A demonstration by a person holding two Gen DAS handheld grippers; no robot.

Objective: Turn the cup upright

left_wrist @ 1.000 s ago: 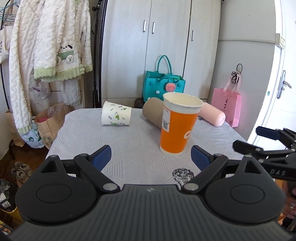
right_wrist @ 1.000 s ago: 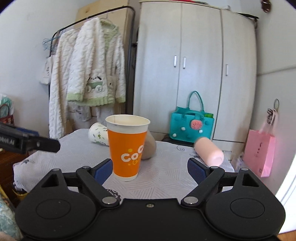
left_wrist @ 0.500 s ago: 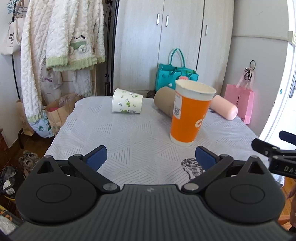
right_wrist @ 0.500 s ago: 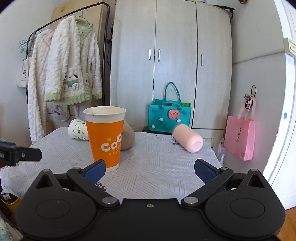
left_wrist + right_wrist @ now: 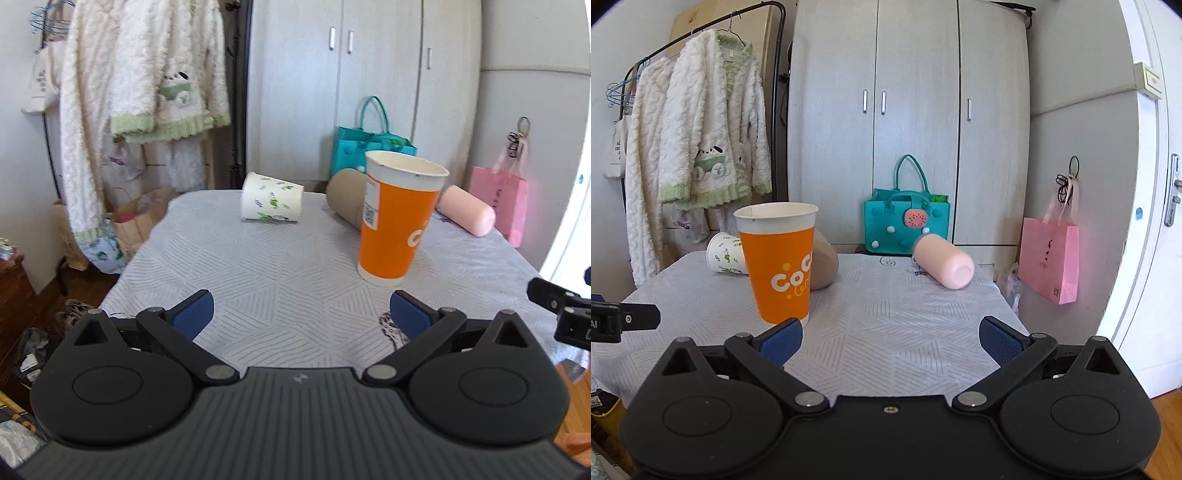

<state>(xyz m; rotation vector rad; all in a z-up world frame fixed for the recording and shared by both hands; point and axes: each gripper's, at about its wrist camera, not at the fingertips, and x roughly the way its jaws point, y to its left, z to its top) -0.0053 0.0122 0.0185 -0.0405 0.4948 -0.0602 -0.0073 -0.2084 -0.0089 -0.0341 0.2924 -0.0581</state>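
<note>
The orange cup (image 5: pixel 777 264) stands upright on the table (image 5: pixel 908 325), mouth up, so for this cup the flip looks done. Behind it three others lie on their sides: the white cup (image 5: pixel 271 202), the tan cup (image 5: pixel 345 201) touching or nearly touching the orange one from behind, and the pink cup (image 5: pixel 943 264) well apart to the right. Any of these could be the next to turn; which one I cannot tell.

The left gripper (image 5: pixel 301 314) and right gripper (image 5: pixel 890 338) both hang over the near edge of the table with fingers spread wide and nothing between them, clear of every cup, probably because the orange cup needs no more support.

Compared with a second ago, both grippers have drawn back and risen a little: the orange cup sits farther from each camera, and in the left view the right gripper has slid towards the frame's right edge. The cups themselves have not shifted.
</note>
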